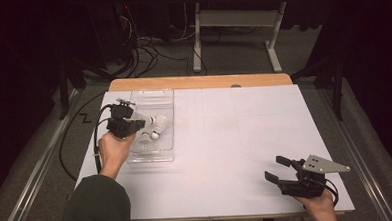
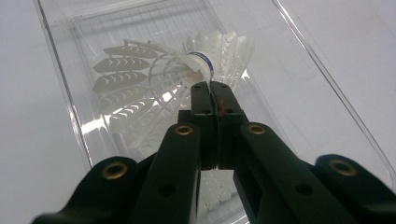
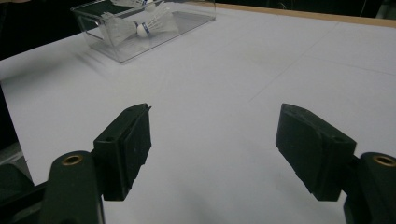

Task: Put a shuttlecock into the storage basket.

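Note:
A clear plastic tray point(image 1: 153, 94) point(image 2: 56, 70) point(image 3: 93, 35) lies at the table's left and holds white shuttlecocks. One shuttlecock point(image 1: 160, 122) point(image 2: 226, 46) point(image 3: 159, 19) has a blue band at its cork. Another shuttlecock point(image 1: 145, 141) point(image 2: 123, 79) point(image 3: 116, 27) lies beside it. My left gripper point(image 1: 142, 124) point(image 2: 209, 86) reaches into the tray with its jaws shut, its tips right at the banded cork. A thin white sliver shows in the seam; I cannot tell whether a feather is pinched. My right gripper point(image 1: 273, 168) point(image 3: 215, 116) rests open at the front right with nothing between its jaws.
A white sheet point(image 1: 235, 139) covers the table, and a wooden edge point(image 1: 203, 81) shows at the back. Beyond it stand a table frame point(image 1: 240, 18) and floor cables point(image 1: 141, 55). A cable point(image 1: 96, 140) trails from the left gripper.

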`<state>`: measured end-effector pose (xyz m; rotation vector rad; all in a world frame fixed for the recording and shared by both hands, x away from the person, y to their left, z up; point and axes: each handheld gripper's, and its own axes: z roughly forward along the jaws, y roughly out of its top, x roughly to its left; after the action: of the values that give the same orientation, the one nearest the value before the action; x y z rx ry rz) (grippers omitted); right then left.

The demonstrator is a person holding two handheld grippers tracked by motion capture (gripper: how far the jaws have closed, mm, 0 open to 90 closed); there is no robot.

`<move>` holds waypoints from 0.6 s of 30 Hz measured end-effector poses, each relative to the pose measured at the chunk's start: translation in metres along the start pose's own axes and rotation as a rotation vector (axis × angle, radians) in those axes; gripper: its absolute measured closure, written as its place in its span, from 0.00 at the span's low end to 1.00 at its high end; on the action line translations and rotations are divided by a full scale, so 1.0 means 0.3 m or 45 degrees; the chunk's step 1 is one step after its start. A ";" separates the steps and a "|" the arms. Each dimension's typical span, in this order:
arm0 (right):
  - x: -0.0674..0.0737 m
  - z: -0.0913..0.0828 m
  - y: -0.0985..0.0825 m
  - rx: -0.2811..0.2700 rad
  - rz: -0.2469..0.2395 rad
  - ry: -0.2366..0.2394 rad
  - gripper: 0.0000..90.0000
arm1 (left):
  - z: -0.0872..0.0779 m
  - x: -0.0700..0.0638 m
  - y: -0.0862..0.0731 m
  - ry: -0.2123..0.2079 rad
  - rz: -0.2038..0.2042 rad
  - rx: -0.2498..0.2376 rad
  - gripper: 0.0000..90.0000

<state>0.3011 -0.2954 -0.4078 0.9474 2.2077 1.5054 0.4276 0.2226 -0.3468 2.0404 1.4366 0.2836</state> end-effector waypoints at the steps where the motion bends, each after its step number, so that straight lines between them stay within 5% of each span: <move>1: 0.000 0.000 0.000 -0.001 -0.001 0.000 0.30 | 0.001 0.000 0.000 0.003 0.001 0.000 0.99; 9: 0.000 -0.001 0.000 -0.002 0.000 0.001 0.30 | 0.008 -0.007 -0.012 0.015 0.009 0.022 0.76; 18: 0.000 0.001 0.000 0.001 0.002 0.002 0.30 | -0.021 -0.016 -0.033 0.013 0.011 0.016 0.62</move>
<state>0.3011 -0.2951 -0.4079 0.9489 2.2089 1.5069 0.4150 0.2227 -0.3470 2.0587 1.4398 0.2897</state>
